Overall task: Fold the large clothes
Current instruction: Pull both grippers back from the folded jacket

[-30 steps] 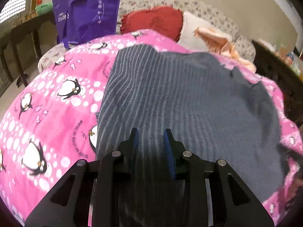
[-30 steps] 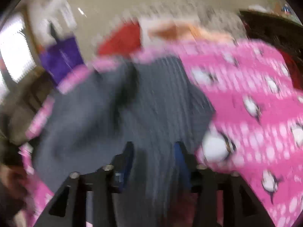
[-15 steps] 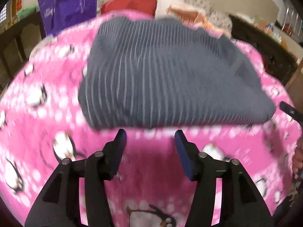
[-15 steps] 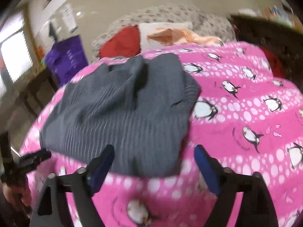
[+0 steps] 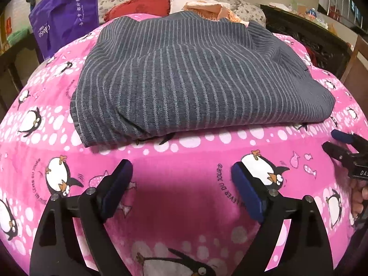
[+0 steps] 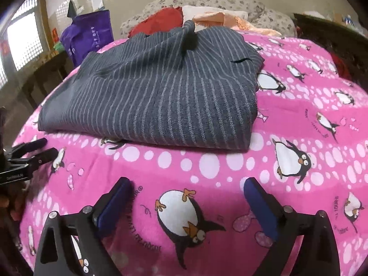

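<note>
A dark grey garment with thin pale stripes [image 5: 188, 78] [image 6: 161, 92] lies folded into a thick stack on a pink penguin-print blanket [image 5: 184, 202] [image 6: 207, 168]. My left gripper [image 5: 181, 170] hovers over bare blanket just short of the garment's near edge; its jaws are still opening and nothing is between them. My right gripper [image 6: 187, 186] also stands back from the garment's near edge, jaws opening wide, with only blanket below. Each gripper shows at the edge of the other's view: the right gripper [image 5: 340, 142] and the left gripper [image 6: 34, 149].
A purple bag [image 5: 64, 20] [image 6: 89, 36] stands at the back left beside a dark wooden table [image 6: 46, 69]. A red cushion [image 5: 140, 7], a white pillow and an orange cloth [image 5: 207, 9] lie behind the garment. A dark cabinet [image 5: 317, 39] runs along the right.
Both grippers have let go of the striped garment, drawn back toward the blanket's near side and spread their jaws wide. The garment now rests folded on the blanket.
</note>
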